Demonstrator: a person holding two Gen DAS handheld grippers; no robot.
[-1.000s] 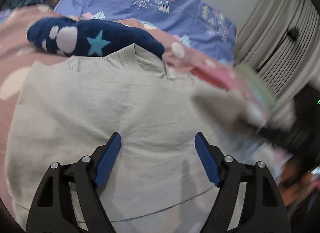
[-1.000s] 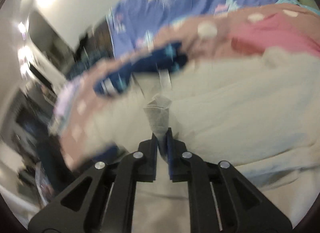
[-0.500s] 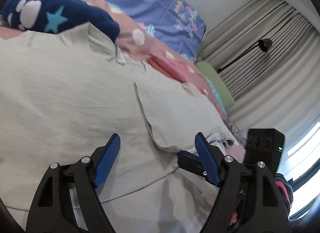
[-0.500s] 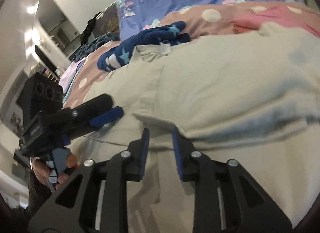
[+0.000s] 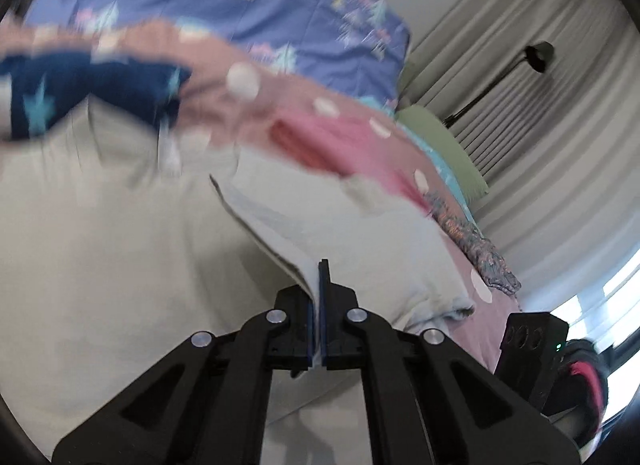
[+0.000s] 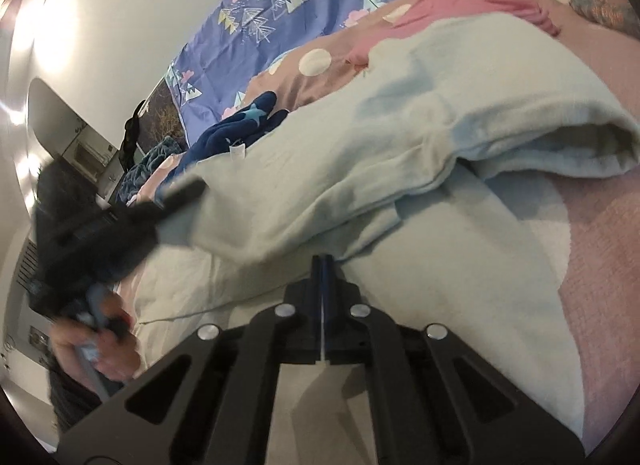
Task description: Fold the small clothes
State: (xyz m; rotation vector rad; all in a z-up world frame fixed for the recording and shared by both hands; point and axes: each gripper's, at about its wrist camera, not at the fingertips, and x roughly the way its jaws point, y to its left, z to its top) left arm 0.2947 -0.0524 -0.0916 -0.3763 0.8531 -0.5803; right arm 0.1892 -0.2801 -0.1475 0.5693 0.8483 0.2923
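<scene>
A pale grey shirt (image 5: 120,265) lies spread on the bed, with one side folded over its body (image 6: 360,169). My left gripper (image 5: 319,265) is shut on the edge of that folded flap, and the cloth runs up out of its pads. In the right wrist view the left gripper (image 6: 120,221) is a blurred dark shape at the left, held by a hand. My right gripper (image 6: 322,259) is shut at the lower edge of the same fold, with a thin pale strip of cloth between its pads. Its black body (image 5: 532,341) shows at the lower right of the left wrist view.
A navy garment with stars (image 5: 80,97) lies just beyond the shirt's collar. The bed cover is pink with white dots (image 5: 320,133); a blue patterned quilt (image 5: 280,5) lies behind it. A green pillow (image 5: 440,145), a small patterned cloth (image 5: 472,241), curtains (image 5: 560,185) and a lamp (image 5: 536,57) are at the right.
The left jaws, wide apart before, have closed on the folded flap and the hand has swung. The right jaws have closed fully, and that gripper has shifted along the shirt.
</scene>
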